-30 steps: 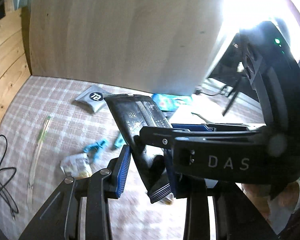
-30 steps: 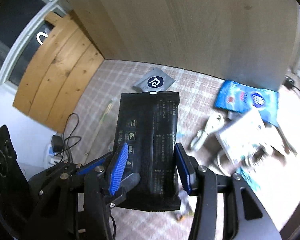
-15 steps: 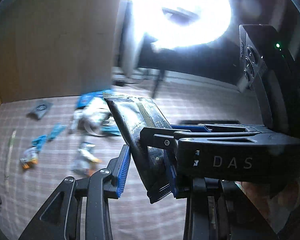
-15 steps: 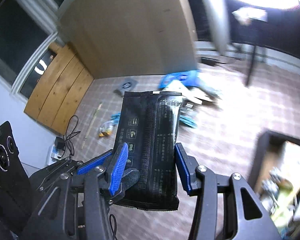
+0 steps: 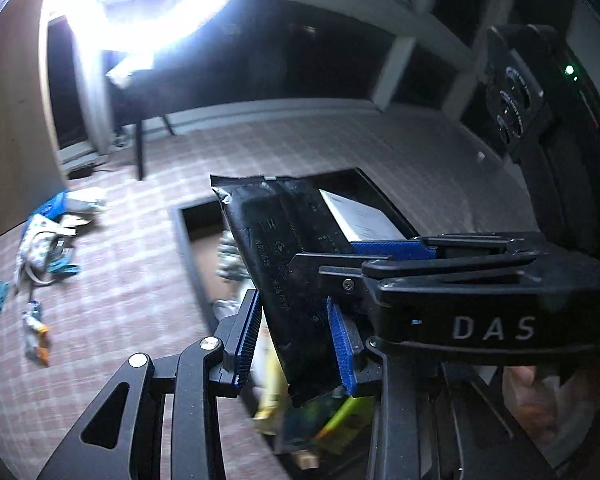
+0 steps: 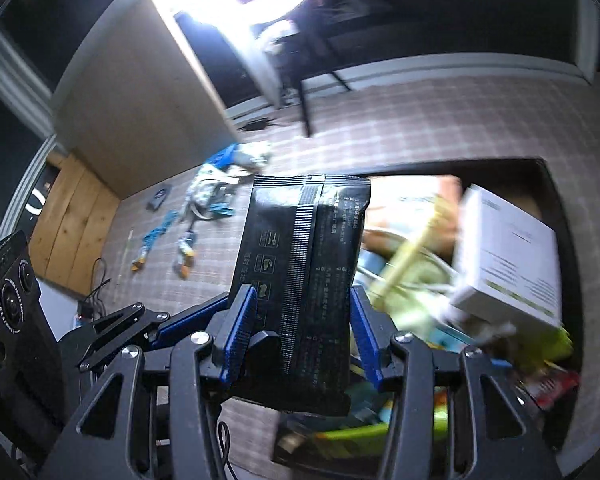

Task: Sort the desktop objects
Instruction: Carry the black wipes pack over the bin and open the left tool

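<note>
A: Left wrist view: where does the flat black foil packet [image 5: 284,264] with pale printed symbols sit?
B: Centre frame, tilted, its lower part between the left gripper [image 5: 296,344]'s blue ribbed pads; the jaws are partly closed, both pads against its edges. The other gripper crosses from the right.

A: And the right wrist view?
B: The packet [image 6: 304,280] stands upright at centre, a ridged seam down its middle. The right gripper [image 6: 304,336]'s jaws, about half open, clamp its lower sides. Behind it, right of frame, is a dark open box [image 6: 556,200] holding a white carton [image 6: 512,256].
</note>
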